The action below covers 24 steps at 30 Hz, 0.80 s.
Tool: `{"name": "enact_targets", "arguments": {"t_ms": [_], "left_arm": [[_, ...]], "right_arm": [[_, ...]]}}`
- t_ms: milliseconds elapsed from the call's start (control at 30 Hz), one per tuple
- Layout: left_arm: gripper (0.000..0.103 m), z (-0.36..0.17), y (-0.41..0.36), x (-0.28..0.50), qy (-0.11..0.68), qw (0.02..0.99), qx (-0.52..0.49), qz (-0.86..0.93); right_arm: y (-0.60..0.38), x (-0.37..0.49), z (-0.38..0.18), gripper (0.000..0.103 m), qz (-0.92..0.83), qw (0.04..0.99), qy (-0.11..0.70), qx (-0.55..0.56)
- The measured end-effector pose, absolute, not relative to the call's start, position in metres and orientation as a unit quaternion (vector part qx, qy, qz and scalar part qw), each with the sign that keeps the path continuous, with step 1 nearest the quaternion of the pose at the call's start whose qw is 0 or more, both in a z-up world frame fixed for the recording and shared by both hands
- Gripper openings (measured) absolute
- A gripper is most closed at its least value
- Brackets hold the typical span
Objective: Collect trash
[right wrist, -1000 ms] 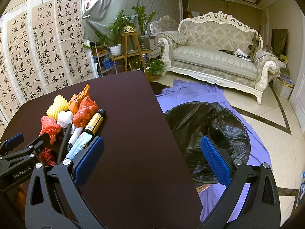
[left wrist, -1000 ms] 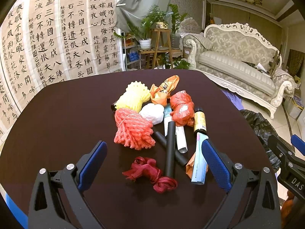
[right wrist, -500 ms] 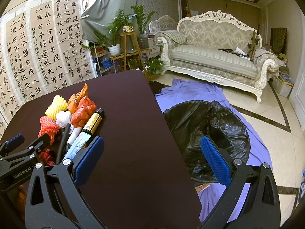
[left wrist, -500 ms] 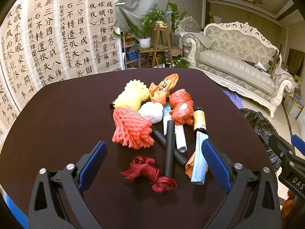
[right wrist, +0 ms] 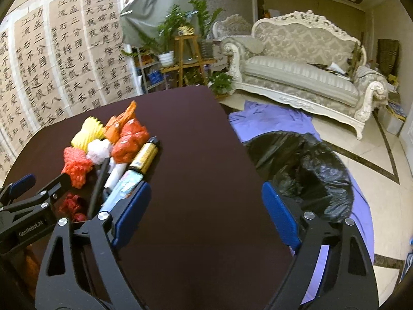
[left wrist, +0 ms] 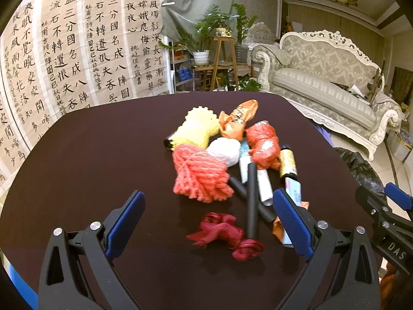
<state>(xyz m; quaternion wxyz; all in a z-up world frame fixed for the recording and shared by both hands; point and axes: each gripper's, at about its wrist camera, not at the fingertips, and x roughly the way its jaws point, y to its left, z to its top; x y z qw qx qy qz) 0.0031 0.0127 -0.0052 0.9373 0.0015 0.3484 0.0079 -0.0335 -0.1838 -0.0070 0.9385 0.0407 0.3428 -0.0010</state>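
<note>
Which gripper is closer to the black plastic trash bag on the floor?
Right. The right gripper hangs over the table edge beside the black plastic trash bag; the left gripper faces the trash pile, farther away.

A heap of trash lies on the dark surface [left wrist: 77, 155], ahead of the left claw [left wrist: 206, 219]. Nearest its open jaws is a crumpled dark red ribbon [left wrist: 227, 235], touching a black tube [left wrist: 251, 201]. Beyond sit a pink foam net [left wrist: 198, 173], yellow foam net [left wrist: 196, 129], white wad [left wrist: 223, 151], orange wrapper [left wrist: 237, 118], red bag [left wrist: 263, 144] and a gold-labelled bottle [left wrist: 287, 161]. A black trash bag [right wrist: 302, 170] stands open on the floor, ahead of the right claw [right wrist: 206, 211].
</note>
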Motion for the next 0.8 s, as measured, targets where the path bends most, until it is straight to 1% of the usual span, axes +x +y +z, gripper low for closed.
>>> {"name": "enact_targets", "arguments": {"t_ms": [133,200,233,267,600,700,800], "left_arm": [[0.094,-0.005,0.025,0.002,0.344,0.939,0.009,0.018],[0.089,-0.007,0.032,0.002,0.346,0.938,0.01,0.024],[0.077,-0.008,0.036,0.003,0.349,0.936,0.01,0.027],[0.07,-0.012,0.041,0.005,0.359,0.933,0.01,0.031],[0.07,-0.024,0.07,0.007,0.376,0.926,-0.005,0.044],[0.07,-0.025,0.069,0.007,0.378,0.925,-0.007,0.038],[0.07,-0.023,0.066,0.012,0.38,0.925,-0.008,0.025]], "right_arm": [[-0.158,-0.029,-0.006,0.084,0.026,0.936,0.35,0.025],[-0.143,-0.025,-0.007,0.084,0.039,0.934,0.356,0.015],[-0.138,-0.021,-0.006,0.083,0.044,0.932,0.359,0.012],[-0.133,-0.019,-0.005,0.081,0.047,0.931,0.362,0.009],[-0.111,-0.016,-0.013,0.08,0.053,0.92,0.388,-0.014],[-0.113,-0.011,-0.014,0.075,0.048,0.92,0.389,-0.007],[-0.114,-0.008,-0.01,0.075,0.042,0.923,0.383,-0.009]]}}
